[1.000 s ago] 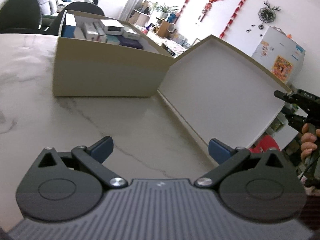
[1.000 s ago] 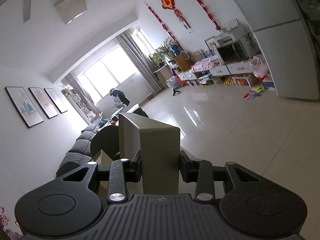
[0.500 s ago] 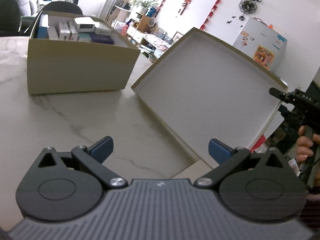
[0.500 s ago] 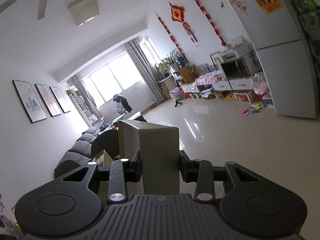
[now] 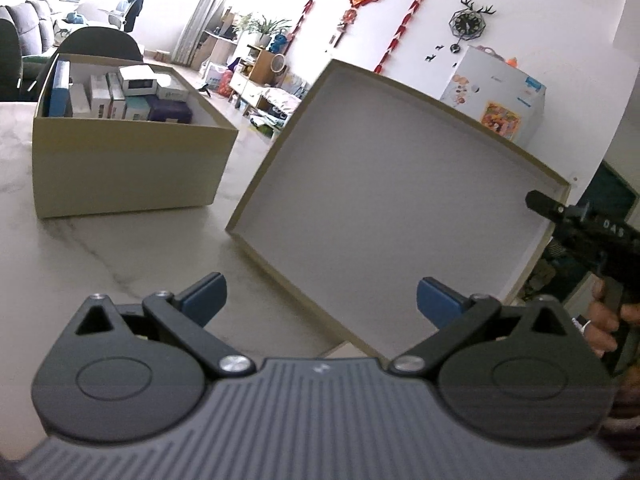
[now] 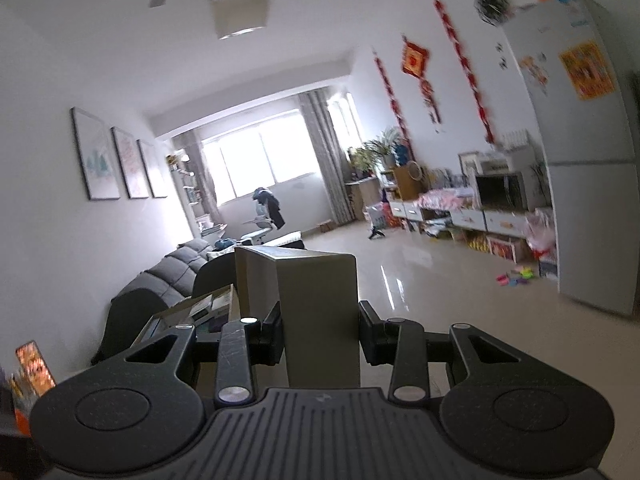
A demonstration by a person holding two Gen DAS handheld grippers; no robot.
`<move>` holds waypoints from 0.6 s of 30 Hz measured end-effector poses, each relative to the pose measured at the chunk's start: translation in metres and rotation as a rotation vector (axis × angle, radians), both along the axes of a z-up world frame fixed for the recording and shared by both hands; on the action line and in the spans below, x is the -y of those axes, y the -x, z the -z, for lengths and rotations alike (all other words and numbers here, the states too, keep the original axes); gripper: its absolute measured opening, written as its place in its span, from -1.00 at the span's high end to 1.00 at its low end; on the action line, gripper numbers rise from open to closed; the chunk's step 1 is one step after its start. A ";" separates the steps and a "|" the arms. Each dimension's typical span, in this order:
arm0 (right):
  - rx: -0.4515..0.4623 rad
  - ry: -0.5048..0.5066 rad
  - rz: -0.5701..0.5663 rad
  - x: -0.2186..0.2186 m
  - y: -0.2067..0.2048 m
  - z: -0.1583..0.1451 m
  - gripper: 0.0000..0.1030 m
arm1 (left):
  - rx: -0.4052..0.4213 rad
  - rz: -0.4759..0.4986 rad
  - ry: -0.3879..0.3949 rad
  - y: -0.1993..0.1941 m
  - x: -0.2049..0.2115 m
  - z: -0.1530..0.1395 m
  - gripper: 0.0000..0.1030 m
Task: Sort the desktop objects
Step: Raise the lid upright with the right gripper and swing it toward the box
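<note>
1. The left gripper hangs low over the marble table, its blue-tipped fingers spread wide apart with nothing between them.
2. Just ahead of it, the box lid is tilted up with its white inside facing the left camera. Its lower edge is close to the tabletop; whether it touches cannot be told.
3. At the lid's far right corner, the right gripper is clamped on the lid's rim, fingers pressed against both sides. A hand grips its handle.
4. Farther back on the left, the open box stands on the table, well apart from the lid, packed with small cartons.
5. Beyond, a fridge stands against the wall.
</note>
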State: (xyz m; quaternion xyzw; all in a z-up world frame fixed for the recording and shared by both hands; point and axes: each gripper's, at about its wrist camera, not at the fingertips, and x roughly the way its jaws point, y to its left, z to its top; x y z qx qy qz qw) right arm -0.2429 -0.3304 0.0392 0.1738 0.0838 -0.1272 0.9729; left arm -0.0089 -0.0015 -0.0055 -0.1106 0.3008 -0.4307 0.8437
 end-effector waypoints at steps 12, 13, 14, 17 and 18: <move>-0.005 0.103 -0.106 -0.031 0.012 -0.007 0.21 | 0.003 0.018 0.052 0.002 0.001 -0.010 -1.00; -0.007 0.124 -0.119 -0.036 0.014 -0.007 0.21 | 0.001 0.019 0.060 0.003 0.000 -0.011 -1.00; -0.009 0.146 -0.132 -0.040 0.014 -0.007 0.20 | -0.001 0.020 0.069 0.003 0.000 -0.013 -1.00; -0.011 0.199 -0.178 -0.055 0.016 -0.009 0.18 | -0.004 0.022 0.098 0.004 -0.004 -0.018 -1.00; -0.011 0.215 -0.192 -0.060 0.016 -0.009 0.18 | -0.003 0.023 0.106 0.004 -0.005 -0.019 -1.00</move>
